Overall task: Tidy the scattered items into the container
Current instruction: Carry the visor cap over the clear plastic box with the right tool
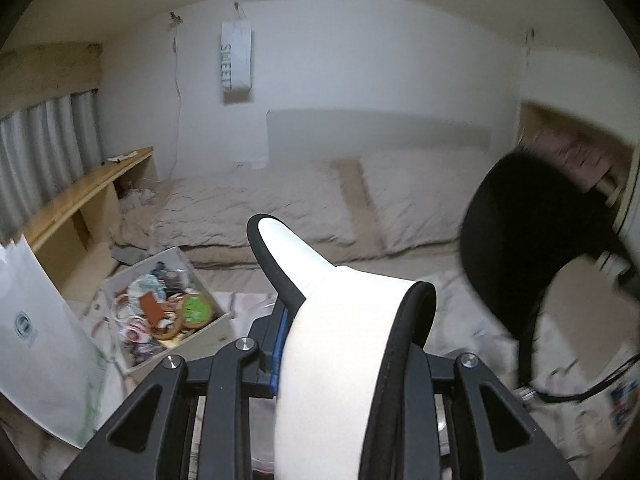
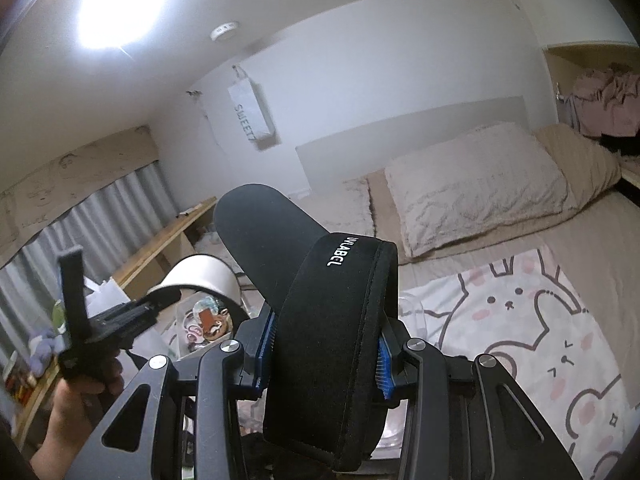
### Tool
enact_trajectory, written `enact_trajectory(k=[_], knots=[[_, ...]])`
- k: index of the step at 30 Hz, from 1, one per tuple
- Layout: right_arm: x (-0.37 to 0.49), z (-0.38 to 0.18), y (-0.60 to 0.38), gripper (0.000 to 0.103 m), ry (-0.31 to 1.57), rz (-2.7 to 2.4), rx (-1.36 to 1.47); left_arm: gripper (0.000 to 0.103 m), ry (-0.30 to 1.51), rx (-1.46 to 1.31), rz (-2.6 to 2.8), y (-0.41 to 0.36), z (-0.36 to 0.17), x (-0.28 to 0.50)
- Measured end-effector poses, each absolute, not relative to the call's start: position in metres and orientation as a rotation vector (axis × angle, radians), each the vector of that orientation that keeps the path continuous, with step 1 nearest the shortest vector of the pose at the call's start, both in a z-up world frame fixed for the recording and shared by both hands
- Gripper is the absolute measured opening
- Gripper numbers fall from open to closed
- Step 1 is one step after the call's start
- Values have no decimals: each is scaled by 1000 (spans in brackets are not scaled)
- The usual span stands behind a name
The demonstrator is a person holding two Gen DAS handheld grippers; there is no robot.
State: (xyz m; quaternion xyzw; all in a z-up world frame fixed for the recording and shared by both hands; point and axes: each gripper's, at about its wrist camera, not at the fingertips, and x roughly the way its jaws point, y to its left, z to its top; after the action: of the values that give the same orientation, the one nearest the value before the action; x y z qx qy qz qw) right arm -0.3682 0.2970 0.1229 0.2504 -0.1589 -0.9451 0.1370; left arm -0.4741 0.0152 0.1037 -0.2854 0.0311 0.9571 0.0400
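A: Left wrist view: left gripper (image 1: 344,344) is clamped tight on a white sun visor with a black rim (image 1: 336,320), brim pointing up and away toward the bed.

B: And the box?

A: Open beige cardboard box (image 1: 218,326) sits low on the left, on the bedding, already full of small bits: a round green-faced item (image 1: 195,310), a brown piece, tangled cords. The white visor is up in the air to its right, not over the box.

B: Right side?

A: Right wrist view: right gripper (image 2: 326,356) is closed on a black sun visor with white lettering on its band (image 2: 320,320), blue pads (image 2: 385,372) pressing the band from both sides, brim sticking up to the left. The same black visor shows as a blurred dark shape at the right of the left view (image 1: 516,240).

B: Are the two near each other?

A: Side by side. From the right camera the left gripper's body and the hand (image 2: 68,396) holding it are at the lower left, the white visor (image 2: 200,276) above the box contents (image 2: 208,320).

B: Underneath?

A: White blanket with pink-cheeked rabbit drawings (image 2: 540,320) on the beige bed, two fluffy cream pillows (image 2: 472,184) behind.
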Motion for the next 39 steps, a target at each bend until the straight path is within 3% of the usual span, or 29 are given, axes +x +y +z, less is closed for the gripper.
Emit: enact_trajectory(k=[17, 18, 19, 20, 22, 39], knots=[[-409, 104, 297, 41, -454, -2723, 830, 30, 560, -1273, 2804, 52, -24, -555], [-411, 103, 297, 41, -455, -2722, 834, 34, 543, -1310, 2777, 54, -31, -557], [-412, 103, 297, 41, -456, -2720, 837, 48, 499, -1338, 2746, 56, -37, -558], [-414, 102, 295, 41, -455, -2719, 840, 72, 459, -1351, 2728, 57, -41, -558], [-417, 102, 292, 41, -449, -2716, 845, 87, 422, -1306, 2752, 58, -39, -553], [-446, 80, 253, 41, -410, -2562, 937, 87, 167, -1119, 2831, 16, 19, -516]])
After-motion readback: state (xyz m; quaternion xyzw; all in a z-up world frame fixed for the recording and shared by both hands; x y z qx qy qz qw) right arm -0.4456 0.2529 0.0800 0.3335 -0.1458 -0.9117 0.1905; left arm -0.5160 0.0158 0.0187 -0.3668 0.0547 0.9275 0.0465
